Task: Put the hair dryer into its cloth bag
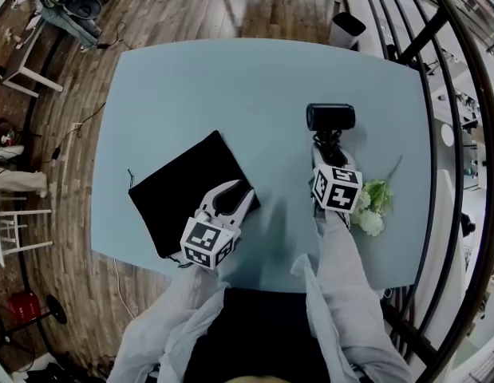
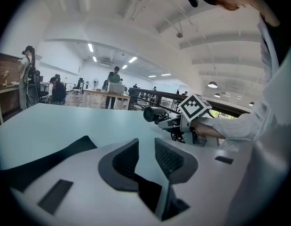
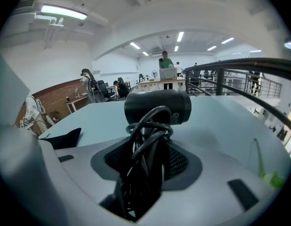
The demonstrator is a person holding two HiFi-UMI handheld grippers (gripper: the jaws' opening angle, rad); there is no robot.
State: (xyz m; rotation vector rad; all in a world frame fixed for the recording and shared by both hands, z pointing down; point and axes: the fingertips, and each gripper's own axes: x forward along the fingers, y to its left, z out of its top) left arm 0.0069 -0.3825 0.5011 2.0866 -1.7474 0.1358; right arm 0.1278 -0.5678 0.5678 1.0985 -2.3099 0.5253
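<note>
A black cloth bag (image 1: 183, 186) lies flat on the light-blue table (image 1: 231, 94), left of centre. My left gripper (image 1: 233, 195) is at the bag's right corner. In the left gripper view (image 2: 146, 147) black cloth fills the lower gap between the pads while the tips stand a little apart. The black hair dryer (image 1: 330, 117) stands up from my right gripper (image 1: 330, 146), barrel lying crosswise. That gripper (image 3: 147, 145) is shut on the handle and the coiled cord (image 3: 145, 173); the barrel (image 3: 157, 106) sits just beyond the tips. The bag (image 3: 63, 138) shows far left there.
A white and green flower (image 1: 373, 206) lies on the table just right of my right gripper. A black metal railing (image 1: 438, 134) runs along the table's right side. Stools and a wooden floor are off the left edge. People work at desks far behind.
</note>
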